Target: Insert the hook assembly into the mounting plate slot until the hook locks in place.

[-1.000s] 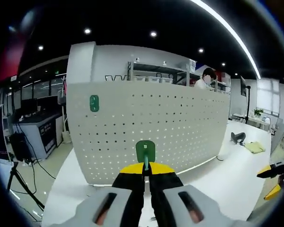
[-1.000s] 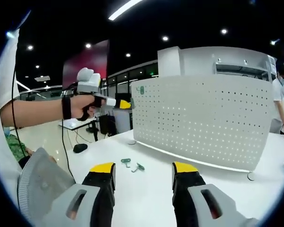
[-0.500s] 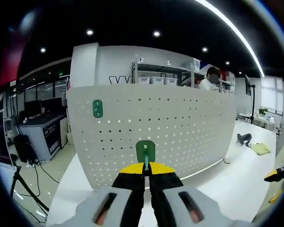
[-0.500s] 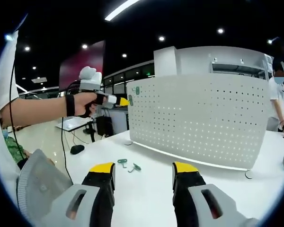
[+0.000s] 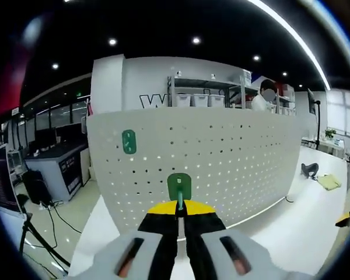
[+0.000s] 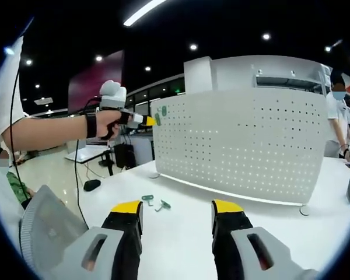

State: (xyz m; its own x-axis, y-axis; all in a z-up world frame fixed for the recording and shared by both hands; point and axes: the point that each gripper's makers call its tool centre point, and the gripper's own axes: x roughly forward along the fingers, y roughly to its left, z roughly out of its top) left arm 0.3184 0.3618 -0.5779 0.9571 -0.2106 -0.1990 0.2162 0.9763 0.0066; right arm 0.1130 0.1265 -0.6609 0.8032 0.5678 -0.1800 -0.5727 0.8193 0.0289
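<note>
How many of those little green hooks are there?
4: one hook clamped in the left gripper, one already on the pegboard, and two lying on the table. More may be hidden.

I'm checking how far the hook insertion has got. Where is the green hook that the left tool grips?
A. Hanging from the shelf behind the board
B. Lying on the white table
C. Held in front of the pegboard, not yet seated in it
C: the left tool is shut on the green hook, held in front of the perforated white pegboard.
</note>
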